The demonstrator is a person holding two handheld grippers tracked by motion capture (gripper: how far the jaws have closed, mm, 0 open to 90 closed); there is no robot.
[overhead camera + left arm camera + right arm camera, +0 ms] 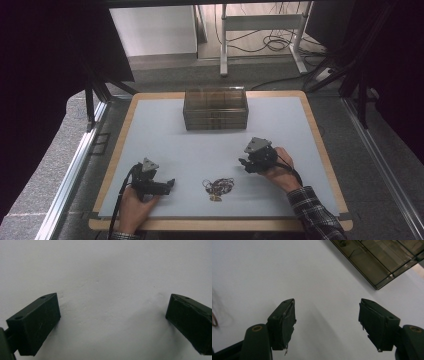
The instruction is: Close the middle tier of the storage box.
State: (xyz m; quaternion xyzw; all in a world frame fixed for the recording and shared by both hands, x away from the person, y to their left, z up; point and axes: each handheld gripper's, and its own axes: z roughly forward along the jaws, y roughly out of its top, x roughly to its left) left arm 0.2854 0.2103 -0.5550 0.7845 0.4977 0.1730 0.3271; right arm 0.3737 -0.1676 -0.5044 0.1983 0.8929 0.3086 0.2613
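A small tangle of rubber bands [218, 188] lies on the pale table top [170, 140], on the person's side of the clear drawer box [215, 108] and well apart from it. The tangle is a loose heap, slightly longer across the table than deep, so its long axis runs roughly parallel to the front of the box; it has no clear pointing end.

The left gripper [169, 185] rests on the table, nearer than the box and to its left, aimed toward the bands. In the left gripper view [112, 315] its jaws stand wide apart over bare table with nothing between them.

The right gripper [243, 164] is held just to the right of the bands, aimed toward them. In the right gripper view [327, 315] its jaws stand apart, empty, with a corner of the box ahead.
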